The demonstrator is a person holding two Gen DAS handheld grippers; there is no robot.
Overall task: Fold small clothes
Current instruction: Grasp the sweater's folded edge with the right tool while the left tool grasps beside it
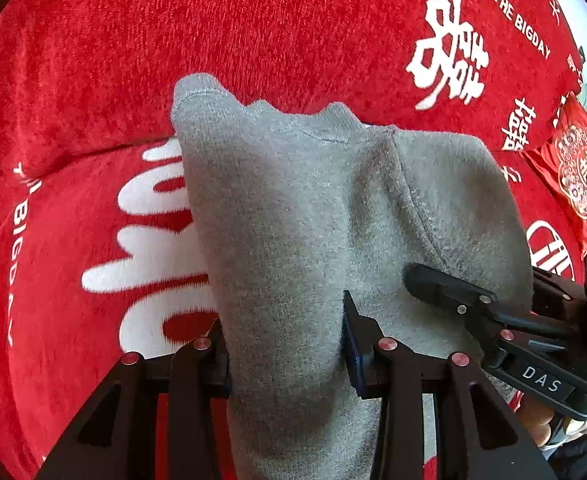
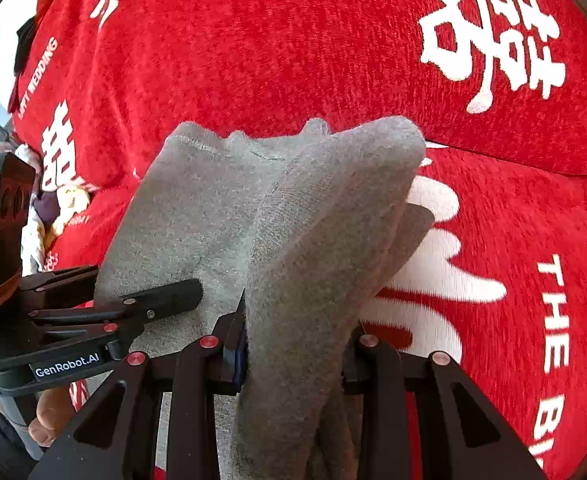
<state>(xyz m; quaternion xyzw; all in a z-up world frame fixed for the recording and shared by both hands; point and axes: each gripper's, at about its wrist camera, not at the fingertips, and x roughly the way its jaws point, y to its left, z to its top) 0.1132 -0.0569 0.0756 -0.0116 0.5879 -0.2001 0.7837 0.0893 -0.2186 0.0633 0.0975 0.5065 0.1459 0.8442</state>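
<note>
Both grippers clamped on one grey, fuzzy knitted garment [image 1: 293, 208], probably a sock or similar small piece; exact type not clear. Left gripper [image 1: 289, 364] has the cloth bunched between its black fingers, pads pressing on it. Right gripper [image 2: 297, 356] likewise closed on a thick fold of the same cloth, seen from its own camera as layered grey flaps [image 2: 333, 220]. In the left wrist view the right gripper enters from the right side, one finger lying over the grey fabric; in the right wrist view the left gripper comes in from the left, near the other edge. The garment hangs lifted off the red plush blanket with white lettering and characters [image 1: 253, 32], stretched between the two holds, its stitched hem edge [image 1: 261, 114] farthest from the cameras. Judgement on progress: early to middle. The piece is picked up and looks at least doubled over on the right-hand side, but no finished fold lies flat on the blanket. Left to do, as far as shown: lay it down, bring edges together, release. Other clutter sits at the far left margin of the right wrist view, unclear.
</note>
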